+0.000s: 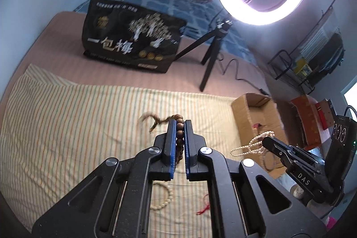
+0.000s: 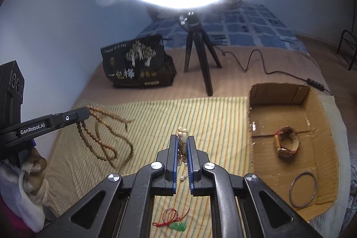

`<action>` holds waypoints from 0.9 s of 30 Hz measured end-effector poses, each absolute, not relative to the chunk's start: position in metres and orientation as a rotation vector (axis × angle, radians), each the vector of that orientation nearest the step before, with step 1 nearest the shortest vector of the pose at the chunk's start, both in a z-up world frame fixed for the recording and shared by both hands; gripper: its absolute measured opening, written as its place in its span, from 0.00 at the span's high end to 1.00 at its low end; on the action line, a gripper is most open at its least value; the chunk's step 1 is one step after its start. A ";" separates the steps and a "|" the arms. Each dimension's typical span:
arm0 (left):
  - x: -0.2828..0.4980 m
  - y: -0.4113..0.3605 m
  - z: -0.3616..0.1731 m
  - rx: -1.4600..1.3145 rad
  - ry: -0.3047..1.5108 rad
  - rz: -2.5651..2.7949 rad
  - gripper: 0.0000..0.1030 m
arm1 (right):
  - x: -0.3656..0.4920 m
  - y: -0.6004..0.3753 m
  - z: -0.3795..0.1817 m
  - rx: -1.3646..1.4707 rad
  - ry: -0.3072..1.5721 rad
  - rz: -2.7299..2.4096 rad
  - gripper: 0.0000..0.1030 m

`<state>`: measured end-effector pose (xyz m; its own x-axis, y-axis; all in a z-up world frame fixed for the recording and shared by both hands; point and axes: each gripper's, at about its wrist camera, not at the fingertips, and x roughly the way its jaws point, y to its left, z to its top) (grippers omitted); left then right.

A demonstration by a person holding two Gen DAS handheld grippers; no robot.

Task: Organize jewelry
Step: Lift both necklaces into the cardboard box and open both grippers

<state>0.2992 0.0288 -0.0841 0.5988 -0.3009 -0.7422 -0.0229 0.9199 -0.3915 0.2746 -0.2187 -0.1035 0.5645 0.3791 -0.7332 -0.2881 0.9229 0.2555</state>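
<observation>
My left gripper (image 1: 180, 124) is shut on a brown wooden bead necklace (image 1: 179, 137) with a tassel, held above the striped cloth; in the right wrist view the necklace (image 2: 104, 139) hangs in loops from it (image 2: 88, 114). My right gripper (image 2: 183, 137) is shut on a white pearl necklace (image 2: 182, 134); in the left wrist view the pearls (image 1: 252, 145) dangle from it (image 1: 265, 141) beside the cardboard box (image 1: 243, 108). The box (image 2: 321, 144) holds a woven bangle (image 2: 286, 142) and a thin metal ring bangle (image 2: 302, 189).
On the striped cloth (image 2: 212, 117) lie a green jade pendant on red cord (image 2: 176, 223) and a pale bead bracelet (image 1: 162, 195). A ring light on a tripod (image 2: 198, 55), its cable (image 2: 267, 68) and a black bag (image 2: 138, 64) stand behind.
</observation>
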 end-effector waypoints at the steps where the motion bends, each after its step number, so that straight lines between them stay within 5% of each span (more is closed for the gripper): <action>1: 0.298 0.027 -0.080 -0.377 0.910 -0.172 0.96 | 0.272 -0.224 -0.099 0.117 0.876 0.390 0.95; 27: 0.301 -0.072 0.012 -0.316 0.751 -0.408 0.96 | 0.244 -0.348 -0.062 0.166 0.779 0.212 0.95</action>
